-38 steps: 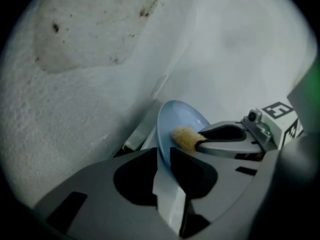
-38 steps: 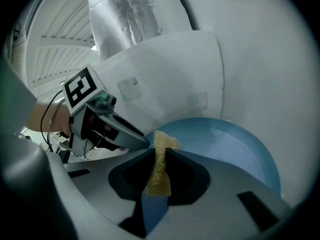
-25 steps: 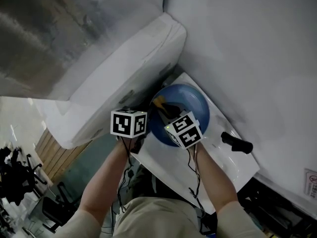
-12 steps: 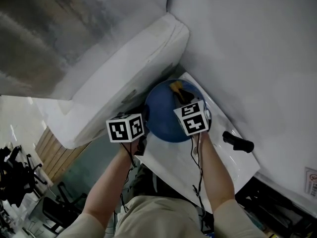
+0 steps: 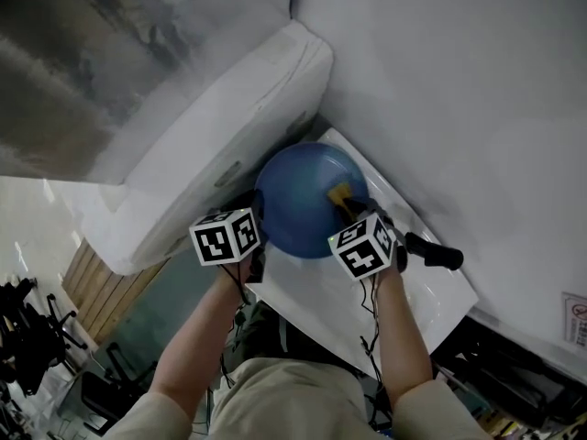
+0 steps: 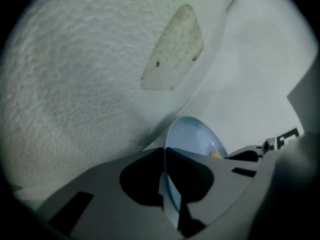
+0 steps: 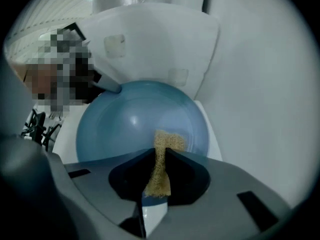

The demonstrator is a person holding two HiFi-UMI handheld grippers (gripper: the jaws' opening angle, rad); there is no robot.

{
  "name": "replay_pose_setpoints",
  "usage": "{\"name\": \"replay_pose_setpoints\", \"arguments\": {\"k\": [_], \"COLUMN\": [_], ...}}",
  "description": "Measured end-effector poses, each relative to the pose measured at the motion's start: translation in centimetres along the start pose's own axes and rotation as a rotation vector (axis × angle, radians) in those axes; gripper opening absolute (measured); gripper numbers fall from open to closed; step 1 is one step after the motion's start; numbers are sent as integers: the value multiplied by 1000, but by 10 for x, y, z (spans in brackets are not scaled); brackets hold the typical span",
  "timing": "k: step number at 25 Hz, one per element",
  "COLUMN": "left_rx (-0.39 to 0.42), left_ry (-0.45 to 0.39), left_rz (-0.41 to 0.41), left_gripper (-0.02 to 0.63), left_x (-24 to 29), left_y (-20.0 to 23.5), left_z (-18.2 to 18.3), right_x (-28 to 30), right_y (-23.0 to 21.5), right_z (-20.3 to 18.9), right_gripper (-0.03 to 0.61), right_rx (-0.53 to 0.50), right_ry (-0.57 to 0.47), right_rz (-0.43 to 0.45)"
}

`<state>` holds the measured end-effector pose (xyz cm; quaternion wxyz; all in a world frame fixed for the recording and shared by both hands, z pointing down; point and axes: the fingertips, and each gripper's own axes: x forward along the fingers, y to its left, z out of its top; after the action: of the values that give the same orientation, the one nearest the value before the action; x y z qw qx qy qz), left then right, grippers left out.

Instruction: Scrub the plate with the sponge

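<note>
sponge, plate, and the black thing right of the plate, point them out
sponge point(image 7: 162, 151): right gripper view, the yellow strip pinched between the jaws.
plate point(image 5: 293, 200): head view, bare blue centre.
black thing point(image 5: 437, 254): head view, middle of its body.

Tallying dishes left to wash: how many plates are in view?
1: the glossy round blue plate, held over the white board, its rim clamped in the left tongs. No others show.
</note>
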<state>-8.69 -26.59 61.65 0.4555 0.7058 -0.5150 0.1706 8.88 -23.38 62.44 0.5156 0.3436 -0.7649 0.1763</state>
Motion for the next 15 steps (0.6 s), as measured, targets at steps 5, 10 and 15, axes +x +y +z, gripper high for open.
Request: {"name": "replay_pose_setpoints", "arguments": {"k": [5,10,15], "left_rx": [-21,-55,-127], "left_ry": [-14,-5,0], "left_rz": [6,-12,-22], "left_gripper": [21,23,23], "left_x": [0,-2,-7], "left_y": [3,2,6], "left_z": [0,-4,-8], "right_x": [-17,-18,3], "right_y": [60,127,148], "right_z": [-15,7,44], "right_gripper": [71,71,71], "right_rx": [-46,-119,-97], "right_ry": [62,24,-34], "right_rz": [194,406,500]}}
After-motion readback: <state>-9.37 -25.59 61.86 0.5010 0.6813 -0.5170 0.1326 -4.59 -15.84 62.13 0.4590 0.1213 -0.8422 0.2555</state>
